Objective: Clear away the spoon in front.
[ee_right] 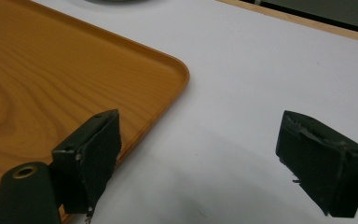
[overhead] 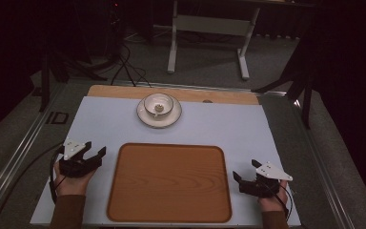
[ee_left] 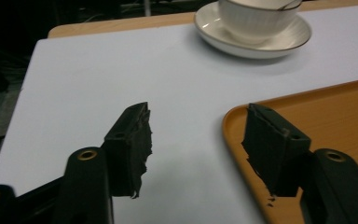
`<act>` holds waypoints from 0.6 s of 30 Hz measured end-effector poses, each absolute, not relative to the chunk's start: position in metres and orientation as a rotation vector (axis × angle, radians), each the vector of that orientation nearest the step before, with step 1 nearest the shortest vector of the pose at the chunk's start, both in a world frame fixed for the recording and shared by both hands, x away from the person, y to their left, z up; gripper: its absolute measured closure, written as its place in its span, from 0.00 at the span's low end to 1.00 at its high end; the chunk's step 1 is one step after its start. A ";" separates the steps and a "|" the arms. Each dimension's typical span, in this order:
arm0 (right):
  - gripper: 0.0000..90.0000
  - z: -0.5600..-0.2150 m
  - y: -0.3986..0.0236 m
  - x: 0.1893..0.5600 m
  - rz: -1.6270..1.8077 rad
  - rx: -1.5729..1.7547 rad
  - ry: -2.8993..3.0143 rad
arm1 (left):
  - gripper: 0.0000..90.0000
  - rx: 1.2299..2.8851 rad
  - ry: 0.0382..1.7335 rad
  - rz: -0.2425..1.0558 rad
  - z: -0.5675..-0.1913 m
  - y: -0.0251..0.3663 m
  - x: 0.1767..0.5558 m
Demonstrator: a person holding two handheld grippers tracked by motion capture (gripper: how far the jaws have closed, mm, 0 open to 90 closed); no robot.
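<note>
Wood-grain tray (overhead: 169, 183), a rounded-corner rectangle with a low raised lip, is lying on the pale matte sheet (overhead: 228, 126) that covers the table, and you are flanking it with both tools. Left of the tray you are holding the left gripper (overhead: 94, 154), its jaws spread with nothing between them; right of the tray you are holding the right gripper (overhead: 246, 171), jaws likewise spread and empty. Each one is carrying a grey three-cornered plate on top.

Beyond the tray's far edge a white ribbed cup (overhead: 158, 104) is sitting on a round white saucer (overhead: 145, 117) with a thin dark rim line.

Your left gripper view is giving what the high view cannot: the frayed, ragged edges of the black pads (ee_left: 142, 140), one jaw hovering over the tray's near corner, and the fluted wall of the cup (ee_left: 256, 21). Your right gripper view is showing the tray's grain (ee_right: 51, 79) up close, swirling in darker bands, and the smooth curve of its corner lip.
</note>
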State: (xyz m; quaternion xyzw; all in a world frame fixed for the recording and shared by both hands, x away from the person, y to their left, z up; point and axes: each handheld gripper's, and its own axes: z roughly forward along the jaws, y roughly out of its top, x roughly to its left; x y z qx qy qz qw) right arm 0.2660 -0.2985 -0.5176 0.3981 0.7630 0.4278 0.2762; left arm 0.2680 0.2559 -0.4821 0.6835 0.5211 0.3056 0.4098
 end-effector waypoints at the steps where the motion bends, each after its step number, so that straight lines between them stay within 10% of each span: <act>1: 0.15 -0.518 -0.298 0.266 1.152 1.066 2.051 | 0.49 1.722 1.296 0.774 -0.479 0.255 0.269; 18: 0.15 -0.516 -0.309 0.260 1.166 1.098 2.002 | 0.54 1.749 1.244 0.778 -0.467 0.231 0.296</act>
